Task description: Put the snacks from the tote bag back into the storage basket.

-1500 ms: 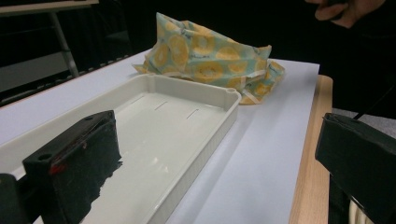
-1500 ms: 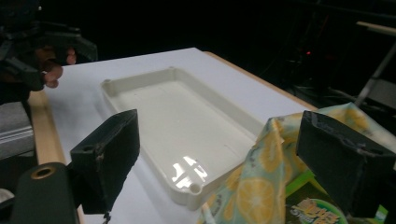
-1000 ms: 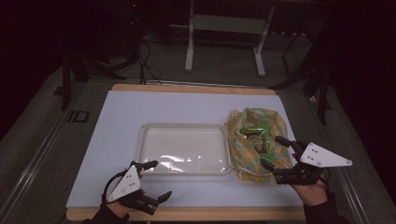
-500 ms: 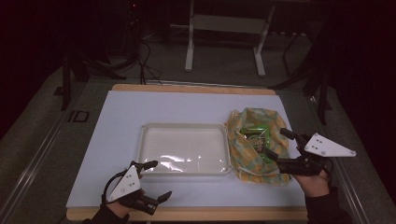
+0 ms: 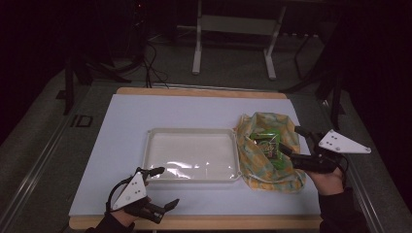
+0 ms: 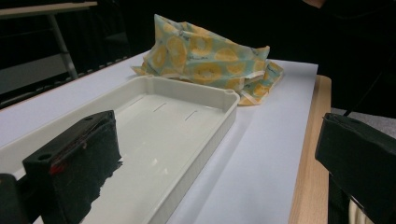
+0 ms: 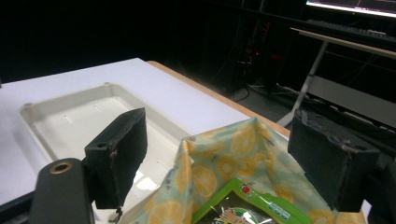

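- The tray serves as the landmark: a shallow rectangular dish of off-white plastic with rounded corners, a raised rim and a glossy floor marked by a few short slots; it sits on a matte white sheet that covers the wooden desk
- The cloth bag lies touching the tray's right short side; it is soft, crumpled fabric, pale teal printed with yellow lemon slices, its mouth folded open toward the right hand-held gripper
- A green packet of shiny printed foil rests inside the bag's open mouth, just right of the tray; in the right gripper view its glossy green edge shows between the cloth folds
- The right hand-held gripper is right of the tray, at the bag; its two blocky black jaws stand wide apart, one over the bag's opening and one beyond its far fold, clasping nothing
- The left hand-held gripper is off the tray's near left corner, over the white sheet; its jaws are spread, one close by the tray's near rim and one at the desk's front edge, empty
- Each gripper carries a flat grey triangular plate on top
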The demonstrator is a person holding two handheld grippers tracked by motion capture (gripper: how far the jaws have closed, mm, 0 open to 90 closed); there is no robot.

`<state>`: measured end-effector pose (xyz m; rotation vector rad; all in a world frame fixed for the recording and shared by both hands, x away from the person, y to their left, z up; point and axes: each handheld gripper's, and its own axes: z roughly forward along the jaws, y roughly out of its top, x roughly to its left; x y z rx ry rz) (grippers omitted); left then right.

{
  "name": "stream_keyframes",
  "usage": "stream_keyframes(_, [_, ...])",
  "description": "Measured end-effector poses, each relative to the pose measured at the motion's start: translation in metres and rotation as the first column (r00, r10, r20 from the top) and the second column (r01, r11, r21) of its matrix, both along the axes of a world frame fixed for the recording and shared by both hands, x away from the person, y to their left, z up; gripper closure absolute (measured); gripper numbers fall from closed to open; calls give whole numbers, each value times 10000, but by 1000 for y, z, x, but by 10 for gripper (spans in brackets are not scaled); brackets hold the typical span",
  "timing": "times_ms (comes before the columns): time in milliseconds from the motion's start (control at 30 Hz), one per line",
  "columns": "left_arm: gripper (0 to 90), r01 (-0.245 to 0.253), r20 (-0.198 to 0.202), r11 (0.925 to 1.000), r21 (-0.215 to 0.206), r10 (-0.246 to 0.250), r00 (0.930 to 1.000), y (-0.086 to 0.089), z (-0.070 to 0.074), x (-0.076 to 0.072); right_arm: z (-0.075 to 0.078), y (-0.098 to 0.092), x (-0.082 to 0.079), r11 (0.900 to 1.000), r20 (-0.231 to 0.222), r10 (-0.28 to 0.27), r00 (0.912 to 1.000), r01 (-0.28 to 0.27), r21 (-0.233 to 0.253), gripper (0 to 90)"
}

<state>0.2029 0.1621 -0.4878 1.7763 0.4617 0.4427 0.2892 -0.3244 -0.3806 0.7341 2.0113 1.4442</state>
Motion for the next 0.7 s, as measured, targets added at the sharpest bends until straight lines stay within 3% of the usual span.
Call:
stream_keyframes(333, [3, -1, 9, 10000, 49, 1, 10000, 0, 0, 0, -10, -8, 19, 9993, -454, -358, 9983, 355, -79, 232])
stream_keyframes(700, [3, 18, 31, 10000, 66, -19, 10000, 0, 0, 0, -37, -18, 39, 9956, -1264, -903, 9879, 928, 144, 293])
